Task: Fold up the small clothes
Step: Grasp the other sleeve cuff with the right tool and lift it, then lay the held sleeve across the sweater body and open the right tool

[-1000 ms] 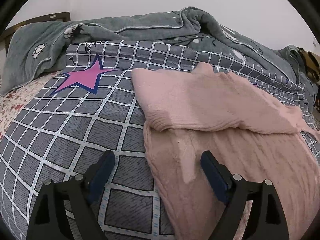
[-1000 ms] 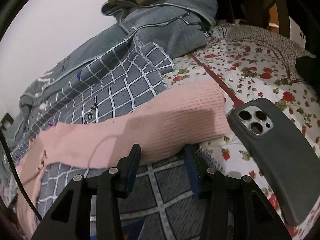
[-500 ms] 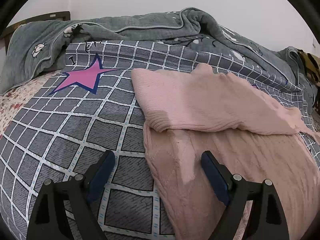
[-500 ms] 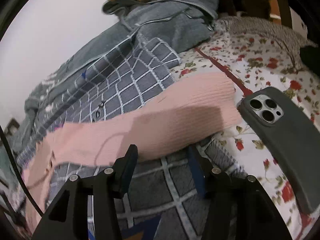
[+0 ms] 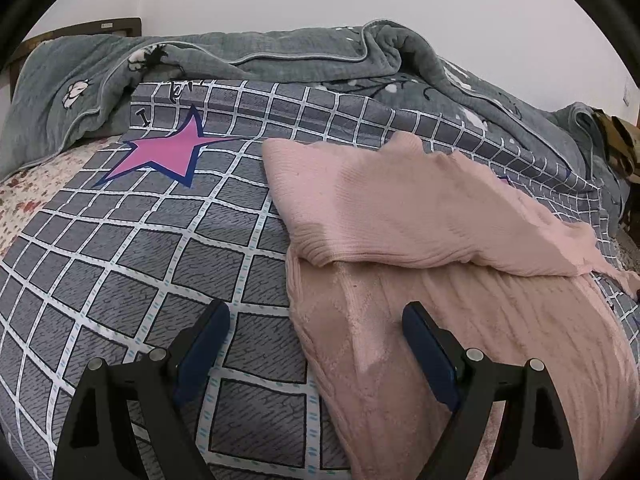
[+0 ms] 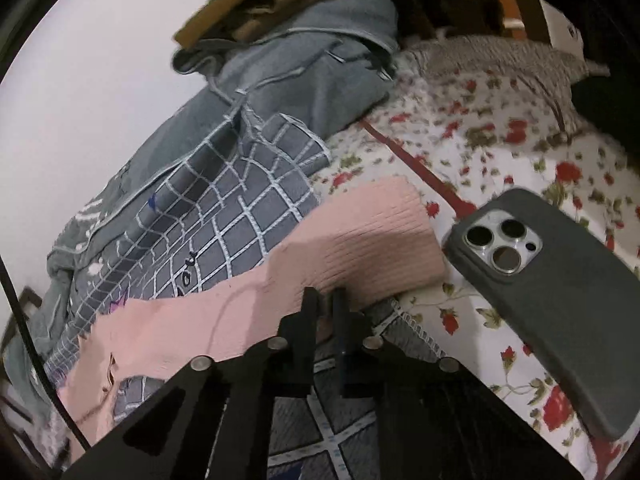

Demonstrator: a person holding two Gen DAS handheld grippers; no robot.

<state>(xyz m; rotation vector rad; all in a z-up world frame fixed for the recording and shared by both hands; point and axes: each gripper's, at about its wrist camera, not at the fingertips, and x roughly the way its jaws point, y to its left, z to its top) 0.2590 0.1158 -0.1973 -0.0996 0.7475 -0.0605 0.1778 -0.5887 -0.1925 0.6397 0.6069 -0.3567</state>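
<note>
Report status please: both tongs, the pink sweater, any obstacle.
Right tongs shut on pink sweater sleeve edge. Left tongs open, empty, over the sweater's edge. One sleeve already folded across. Phone lies beside the gripped sleeve.

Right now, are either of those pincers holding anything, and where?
The right gripper has just closed on the pink sweater, pinching the near edge of its sleeve. The left gripper stands open, holding nothing.

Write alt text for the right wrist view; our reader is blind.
The right hand-held gripper is shut on the near edge of a pink sweater sleeve on a checked quilt. A grey-cased phone lies beside it on floral bedding.
</note>
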